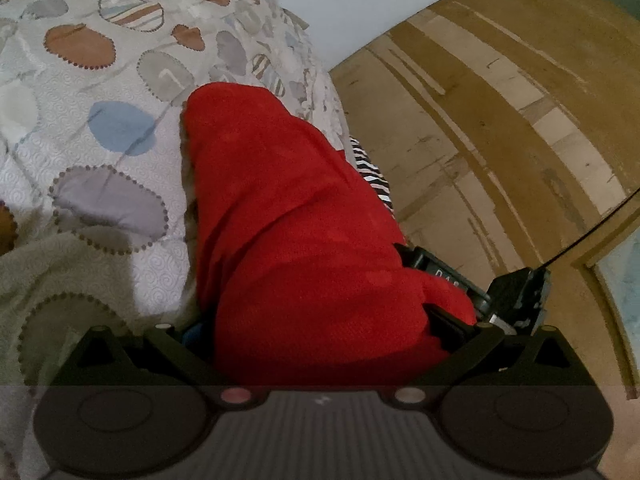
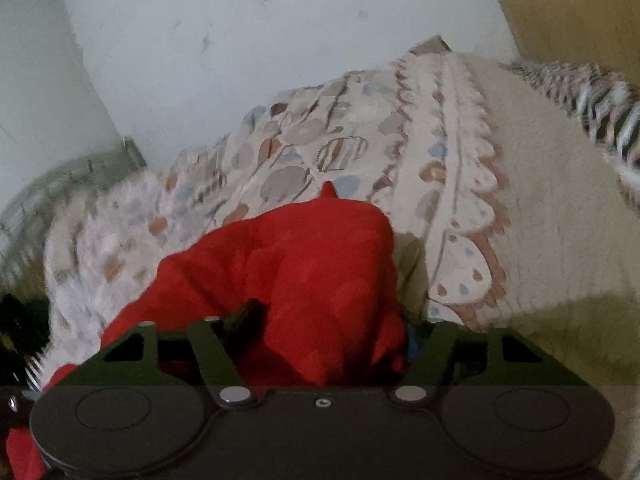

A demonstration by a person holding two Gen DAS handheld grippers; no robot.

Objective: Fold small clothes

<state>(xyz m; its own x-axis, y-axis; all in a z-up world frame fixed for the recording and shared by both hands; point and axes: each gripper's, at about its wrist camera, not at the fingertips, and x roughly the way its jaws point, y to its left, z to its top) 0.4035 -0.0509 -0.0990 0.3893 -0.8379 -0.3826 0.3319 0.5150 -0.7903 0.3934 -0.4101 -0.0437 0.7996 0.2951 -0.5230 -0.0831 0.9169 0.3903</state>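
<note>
the red garment (image 1: pixel 304 232) lies bunched on a patterned quilt (image 1: pixel 100 92), a pale cover printed with brown, grey and blue ovals, and it fills the middle of both wrist views. in the left wrist view the cloth rises in a thick, rolled mound from between the fingers of the left gripper (image 1: pixel 320 332) and runs away toward the top of the bed; it swallows the space between the two black fingers, so only their bases show at either side, and whether the pads are actually pressing on the cloth cannot be told. just to the right of the mound sits the other gripper's black body with a thin cable leading off it, and beyond that a worn wooden floor (image 1: pixel 500 120). a strip of black-and-white striped fabric (image 1: pixel 370 168) peeks out along the garment's right edge

in the right wrist view the right gripper (image 2: pixel 320 332) stands partly open – its left finger (image 2: pixel 244 316) shows dark against the red, the right one is mostly covered – and the garment lies heaped between and over them. the picture is blurred, and a firm pinch cannot be made out. behind the cloth the quilt folds back to show a fleecy cream underside (image 2: pixel 552 184) with a scalloped border, set against a pale wall (image 2: pixel 260 32)
</note>
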